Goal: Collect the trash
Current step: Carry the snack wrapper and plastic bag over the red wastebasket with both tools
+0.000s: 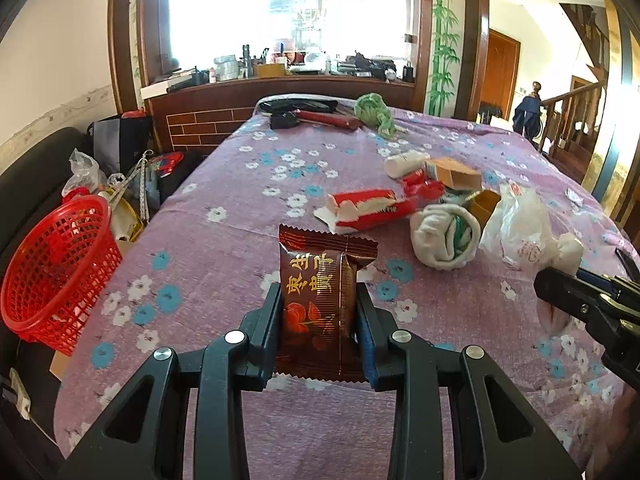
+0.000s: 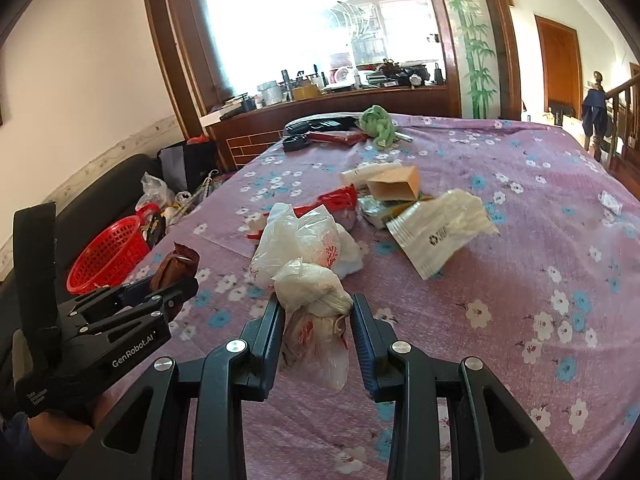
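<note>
From your left wrist, the left gripper (image 1: 318, 300) has its jaws clamped on a dark brown snack wrapper (image 1: 320, 292) with gold characters and a red fruit, upright above the floral counter (image 1: 224, 208). From your right wrist, the right gripper (image 2: 318, 312) pinches a knotted, crumpled white plastic bag (image 2: 308, 280) with red print.

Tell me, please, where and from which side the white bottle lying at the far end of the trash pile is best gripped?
Grip the bottle across the middle of its body, coming from above. It lies on its side on the cloth, so its round flanks are free there. A brown box sits close against one end, leaving little room for an end-on approach.
</note>
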Motion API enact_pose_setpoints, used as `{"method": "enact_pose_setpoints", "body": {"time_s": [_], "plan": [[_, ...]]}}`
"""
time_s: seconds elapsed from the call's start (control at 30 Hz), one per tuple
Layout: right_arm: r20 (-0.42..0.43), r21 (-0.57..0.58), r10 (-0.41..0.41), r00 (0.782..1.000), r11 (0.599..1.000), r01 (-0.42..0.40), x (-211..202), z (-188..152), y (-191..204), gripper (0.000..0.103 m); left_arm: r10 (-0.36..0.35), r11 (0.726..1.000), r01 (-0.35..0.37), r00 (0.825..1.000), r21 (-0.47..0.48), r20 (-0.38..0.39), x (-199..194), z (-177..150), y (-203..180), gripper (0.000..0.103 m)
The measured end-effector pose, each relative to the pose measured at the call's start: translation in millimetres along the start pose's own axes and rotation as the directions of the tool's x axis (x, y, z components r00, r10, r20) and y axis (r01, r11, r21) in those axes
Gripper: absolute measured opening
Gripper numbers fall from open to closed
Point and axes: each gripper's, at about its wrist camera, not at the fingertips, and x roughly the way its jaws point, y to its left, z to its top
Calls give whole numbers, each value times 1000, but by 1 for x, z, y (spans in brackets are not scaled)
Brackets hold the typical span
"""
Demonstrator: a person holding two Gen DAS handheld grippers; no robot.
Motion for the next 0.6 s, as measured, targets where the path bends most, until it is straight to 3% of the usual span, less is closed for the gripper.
{"method": "enact_pose_setpoints", "body": {"time_s": [0.4, 0.6], "plan": [[-74, -17, 77, 994, 997, -78, 19, 21, 37, 36, 48, 994, -45, 998, -99, 30, -21, 14, 56, 33], [-116, -53, 142, 983, 988, -149, 34, 40, 77, 36, 94, 983, -85, 994, -166, 49, -35, 19, 100, 33]]}}
